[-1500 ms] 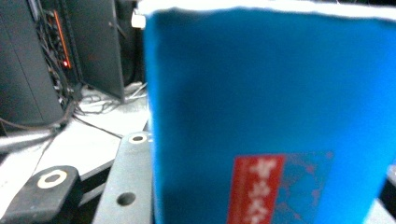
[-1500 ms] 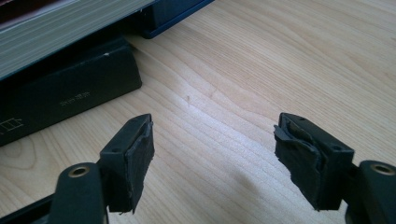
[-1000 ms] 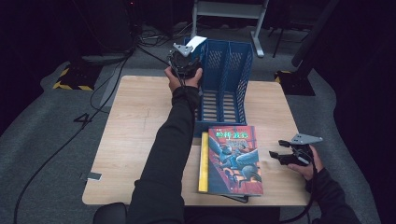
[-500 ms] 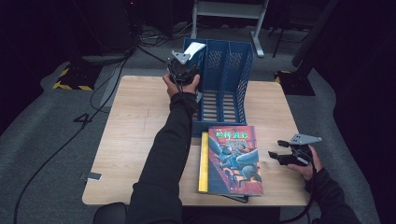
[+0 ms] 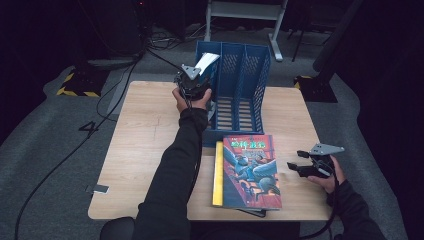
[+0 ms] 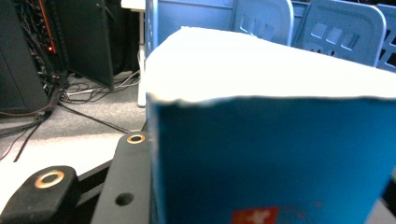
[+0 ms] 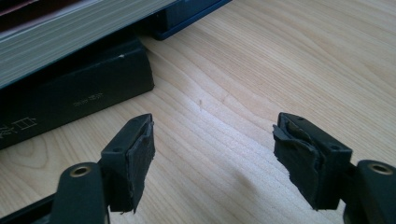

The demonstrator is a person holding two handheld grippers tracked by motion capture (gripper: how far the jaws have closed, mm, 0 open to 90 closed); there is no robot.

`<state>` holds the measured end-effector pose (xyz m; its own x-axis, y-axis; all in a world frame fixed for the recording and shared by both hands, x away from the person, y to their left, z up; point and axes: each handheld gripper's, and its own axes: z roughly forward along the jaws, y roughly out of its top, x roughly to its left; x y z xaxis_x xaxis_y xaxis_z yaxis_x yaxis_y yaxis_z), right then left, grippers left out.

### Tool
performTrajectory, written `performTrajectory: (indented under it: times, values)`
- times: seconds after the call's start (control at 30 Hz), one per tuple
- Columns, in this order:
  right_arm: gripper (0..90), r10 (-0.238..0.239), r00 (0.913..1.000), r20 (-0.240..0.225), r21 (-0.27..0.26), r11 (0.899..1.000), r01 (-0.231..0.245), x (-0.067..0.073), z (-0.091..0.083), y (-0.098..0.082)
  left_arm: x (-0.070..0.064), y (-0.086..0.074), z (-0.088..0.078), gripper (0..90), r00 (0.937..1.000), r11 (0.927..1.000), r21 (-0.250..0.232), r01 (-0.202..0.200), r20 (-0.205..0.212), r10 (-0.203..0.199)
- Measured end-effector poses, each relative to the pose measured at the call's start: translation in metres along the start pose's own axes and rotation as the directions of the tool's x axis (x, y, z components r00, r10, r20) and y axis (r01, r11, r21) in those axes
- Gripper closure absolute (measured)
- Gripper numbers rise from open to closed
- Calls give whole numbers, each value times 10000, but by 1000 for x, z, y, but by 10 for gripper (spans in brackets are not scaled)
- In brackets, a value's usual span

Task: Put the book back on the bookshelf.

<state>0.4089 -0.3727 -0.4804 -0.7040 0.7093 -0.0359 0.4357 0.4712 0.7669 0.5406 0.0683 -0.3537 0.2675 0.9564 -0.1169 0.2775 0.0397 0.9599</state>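
A blue three-slot file rack [image 5: 250,85] stands at the table's far edge. My left gripper [image 5: 196,82] is shut on a blue-covered book [image 5: 206,61], white page edge up, tilted at the top of the rack's left slot. In the left gripper view the book [image 6: 271,154] sits against one black finger [image 6: 123,186], with the rack's dividers [image 6: 355,32] behind it. A colourful book with a yellow spine [image 5: 250,170] lies flat on a dark book [image 5: 252,212] at the front. My right gripper [image 5: 295,167] rests open just right of that stack, with bare wood between its jaws [image 7: 212,154].
The wooden table [image 5: 145,130] has free room on its left half. Cables [image 5: 125,85] run over the grey floor at left, near a yellow-and-black striped block [image 5: 75,90]. A white stand [image 5: 245,10] is behind the rack. The dark book's spine [image 7: 70,98] lies close ahead of my right jaws.
My left hand has sunk with the blue-covered book, bringing it lower into the rack's left slot. The right gripper and the stacked books have not moved.
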Motion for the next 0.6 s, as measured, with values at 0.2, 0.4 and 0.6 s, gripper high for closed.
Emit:
performTrajectory:
  times: [0.2, 0.4, 0.6]
  values:
    - [290, -5, 10000, -9, 22, 10000, 5, 0, 0, 0, 10, -8, -9, 575, 9995, 9995, 62, 312, 24, -312]
    - [291, -15, 10000, -6, 74, 10000, 15, 1, 0, 0, 9, -14, -17, 542, 9995, 10000, 65, -59, 325, 57]
    - [291, 29, 10000, -22, 113, 9999, -29, 0, 1, -1, 10, -18, -25, 497, 9982, 9995, 14, -302, 527, 301]
